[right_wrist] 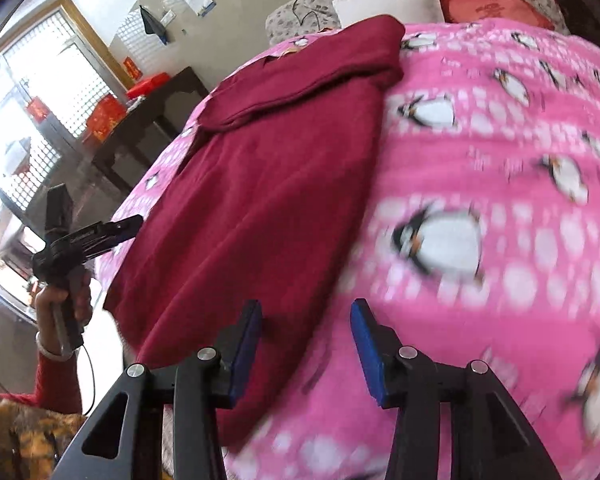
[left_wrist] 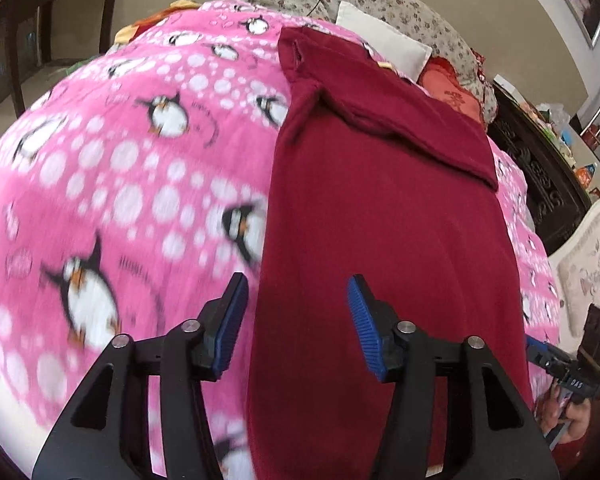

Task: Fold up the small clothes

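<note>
Maroon garment (left_wrist: 380,220) — on penguin blanket (left_wrist: 120,160)

We see a dark red garment (right_wrist: 260,168) lying flat on the pink penguin blanket (right_wrist: 500,184), our right gripper (right_wrist: 305,320) hovering with jaws apart over its near edge, nothing between them.
</note>
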`<action>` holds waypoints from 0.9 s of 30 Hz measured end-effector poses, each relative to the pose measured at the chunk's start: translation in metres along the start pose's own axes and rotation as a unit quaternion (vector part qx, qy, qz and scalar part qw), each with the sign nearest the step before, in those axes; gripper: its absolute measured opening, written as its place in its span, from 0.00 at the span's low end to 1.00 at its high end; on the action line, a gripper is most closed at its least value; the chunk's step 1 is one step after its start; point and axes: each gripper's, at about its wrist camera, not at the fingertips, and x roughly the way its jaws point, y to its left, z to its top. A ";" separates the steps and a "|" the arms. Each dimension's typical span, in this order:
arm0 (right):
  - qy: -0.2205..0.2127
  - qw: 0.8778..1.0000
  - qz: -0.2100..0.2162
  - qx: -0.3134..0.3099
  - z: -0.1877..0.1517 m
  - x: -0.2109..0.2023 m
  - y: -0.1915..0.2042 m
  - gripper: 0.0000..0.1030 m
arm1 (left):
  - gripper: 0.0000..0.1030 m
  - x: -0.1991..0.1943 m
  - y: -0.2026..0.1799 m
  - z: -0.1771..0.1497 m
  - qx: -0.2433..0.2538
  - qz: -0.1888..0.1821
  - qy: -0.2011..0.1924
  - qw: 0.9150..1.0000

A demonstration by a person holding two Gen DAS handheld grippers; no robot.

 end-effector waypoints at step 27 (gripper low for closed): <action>-0.059 0.974 -0.210 -0.058 -0.022 -0.026 0.019 0.11 | 0.66 -0.005 -0.014 -0.039 0.004 0.003 -0.006 1.000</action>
